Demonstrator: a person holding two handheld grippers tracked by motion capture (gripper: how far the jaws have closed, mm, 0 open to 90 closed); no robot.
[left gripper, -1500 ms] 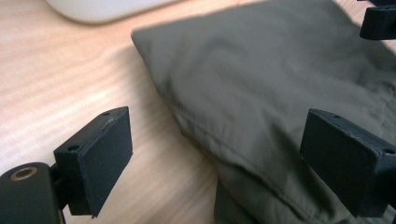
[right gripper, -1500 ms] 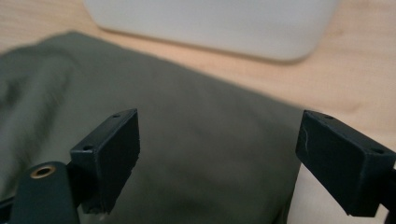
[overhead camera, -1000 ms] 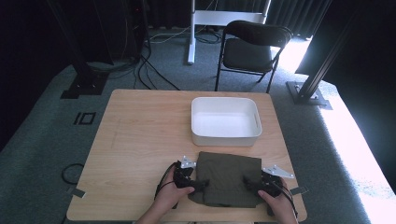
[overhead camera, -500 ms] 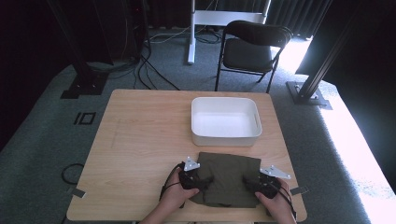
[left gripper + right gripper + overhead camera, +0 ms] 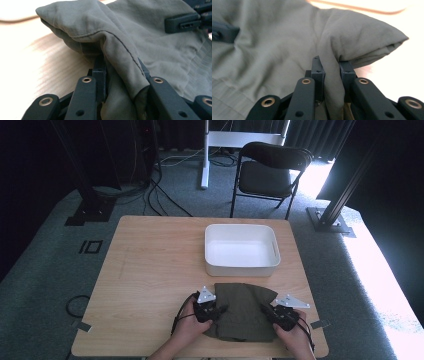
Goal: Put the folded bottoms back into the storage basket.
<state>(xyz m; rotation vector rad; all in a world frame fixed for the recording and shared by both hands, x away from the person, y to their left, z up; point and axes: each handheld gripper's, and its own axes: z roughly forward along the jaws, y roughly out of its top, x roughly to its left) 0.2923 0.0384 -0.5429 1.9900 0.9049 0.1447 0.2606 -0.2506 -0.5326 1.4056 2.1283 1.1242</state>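
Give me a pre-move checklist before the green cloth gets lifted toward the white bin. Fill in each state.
1. Left tongs clamped on the green cloth: ok, a fold sits between the jaws.
2. Right tongs clamped on the cloth: ok, fabric is pinched between the jaws.
3. Grips on opposite sides of the cloth: ok, one at each side edge.
4. White bin empty: ok, nothing inside.
5. Path from cloth to bin free: ok, bare table between.
6. All cloth layers caught: cannot tell.
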